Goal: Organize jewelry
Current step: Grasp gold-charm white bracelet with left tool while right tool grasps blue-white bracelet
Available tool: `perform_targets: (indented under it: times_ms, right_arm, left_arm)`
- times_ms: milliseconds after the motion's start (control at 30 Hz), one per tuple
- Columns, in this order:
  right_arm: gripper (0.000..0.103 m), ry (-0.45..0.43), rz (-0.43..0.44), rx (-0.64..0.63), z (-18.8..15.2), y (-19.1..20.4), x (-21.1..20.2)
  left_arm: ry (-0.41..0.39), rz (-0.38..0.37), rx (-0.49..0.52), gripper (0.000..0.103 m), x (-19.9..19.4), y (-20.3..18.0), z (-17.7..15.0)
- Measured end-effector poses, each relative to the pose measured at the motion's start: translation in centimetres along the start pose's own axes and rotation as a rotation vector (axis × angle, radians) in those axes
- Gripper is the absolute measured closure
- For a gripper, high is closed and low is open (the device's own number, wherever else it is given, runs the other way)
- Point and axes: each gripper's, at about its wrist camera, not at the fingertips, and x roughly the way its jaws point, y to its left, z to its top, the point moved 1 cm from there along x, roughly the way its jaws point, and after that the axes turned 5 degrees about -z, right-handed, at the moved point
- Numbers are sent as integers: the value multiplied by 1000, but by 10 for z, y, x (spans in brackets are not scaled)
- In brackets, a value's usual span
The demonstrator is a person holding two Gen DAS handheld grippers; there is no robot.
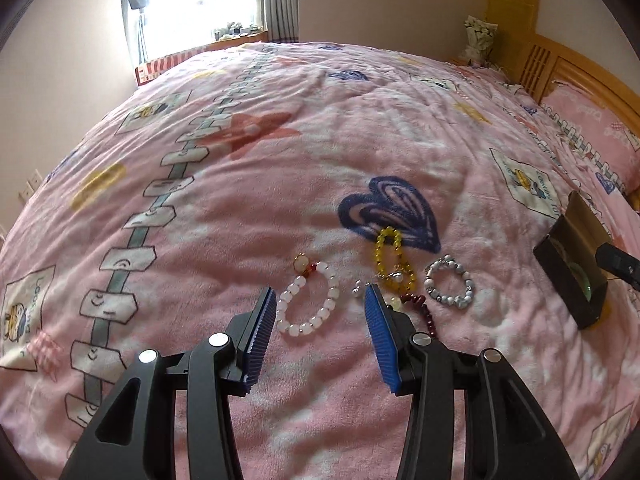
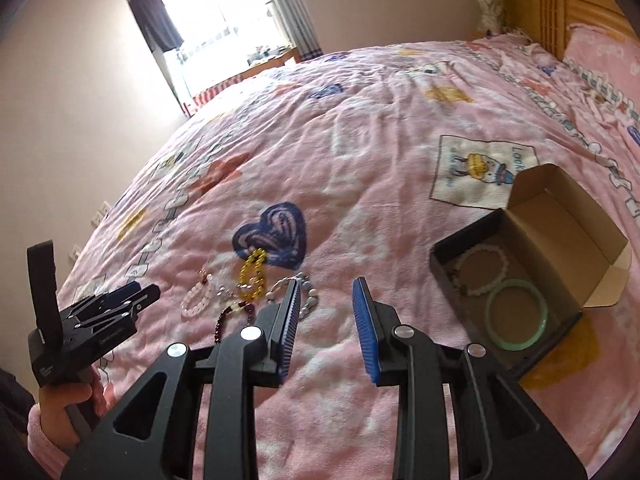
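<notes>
Bracelets, 2 [image 2: 480, 270], lie inside the open box [image 2: 560, 216]; both tools [image 1: 320, 300] [image 2: 326, 284] gape wide.

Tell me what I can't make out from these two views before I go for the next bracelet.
- Dark red bracelet: left wrist view, near part hidden behind the left gripper finger.
- Grey-white bracelet: right wrist view, partly behind a right gripper finger.
- Box: left wrist view, contents mostly hidden by its wall.
- Small silver piece: too small to identify.
</notes>
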Motion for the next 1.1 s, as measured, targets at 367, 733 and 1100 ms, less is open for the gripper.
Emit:
perform_targets:
  times_ms: [367, 733, 1100]
  right_arm:
    - [75, 118, -27, -88, -35, 21, 53]
    - [75, 207, -40, 70, -21, 12, 105]
    - [70, 269, -62, 119, -8, 17, 150]
  left_arm:
    - [41, 2, -136, 56, 34, 38, -10]
    - [106, -23, -203, 56, 75, 61, -6]
    - [129, -40, -97, 56, 94, 56, -2]
